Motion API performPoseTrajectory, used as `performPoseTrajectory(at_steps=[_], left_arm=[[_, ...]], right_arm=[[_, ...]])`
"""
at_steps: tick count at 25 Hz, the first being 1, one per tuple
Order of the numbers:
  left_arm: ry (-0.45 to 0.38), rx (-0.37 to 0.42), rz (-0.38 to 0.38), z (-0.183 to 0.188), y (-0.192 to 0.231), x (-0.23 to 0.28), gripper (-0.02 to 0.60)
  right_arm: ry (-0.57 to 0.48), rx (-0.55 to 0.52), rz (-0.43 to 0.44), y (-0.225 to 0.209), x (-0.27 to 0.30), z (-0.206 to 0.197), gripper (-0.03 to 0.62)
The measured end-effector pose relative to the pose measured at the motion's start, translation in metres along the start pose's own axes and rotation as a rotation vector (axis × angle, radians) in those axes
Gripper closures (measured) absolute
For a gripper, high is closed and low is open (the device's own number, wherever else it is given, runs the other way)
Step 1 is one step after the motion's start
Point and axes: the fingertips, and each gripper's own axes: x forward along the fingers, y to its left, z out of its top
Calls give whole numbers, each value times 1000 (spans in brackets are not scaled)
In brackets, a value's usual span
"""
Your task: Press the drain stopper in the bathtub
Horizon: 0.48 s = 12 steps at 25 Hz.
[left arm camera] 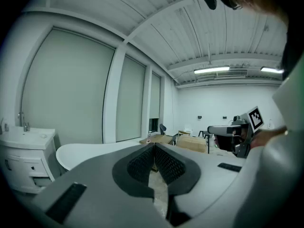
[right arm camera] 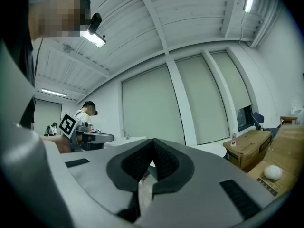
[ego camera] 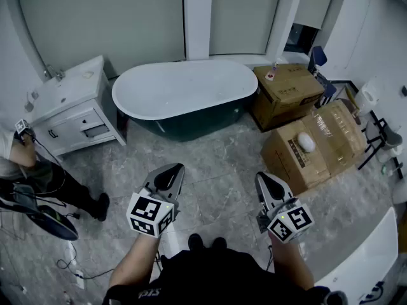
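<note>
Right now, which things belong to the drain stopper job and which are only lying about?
For the job: bathtub, left claw and right claw, both shut and empty.
Lying about: vanity cabinet, cardboard boxes, white round object on one box.

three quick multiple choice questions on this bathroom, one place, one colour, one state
1. In the head view, the vanity stands where from the bathtub? A) right B) left C) inside it
2. The bathtub's outer wall is A) red B) yellow C) dark green
3. The left gripper is A) shut and empty B) wide open C) clamped on a stopper
Answers: 1 B, the vanity sits off the bathtub's left end; 2 C, the side below the white rim is dark green; 3 A, its jaws meet with nothing between them.
</note>
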Motion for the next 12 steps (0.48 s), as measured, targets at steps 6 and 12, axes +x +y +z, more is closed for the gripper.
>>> performPoseTrajectory(at_steps=[6,12], left_arm=[[4,1,2,4,-7,9,562],[13,-6,5,0,-25,20,561]], right_arm=[[-3,6,-9,-12,-9,2,585],[-19,19,2,-25,-19,0,585]])
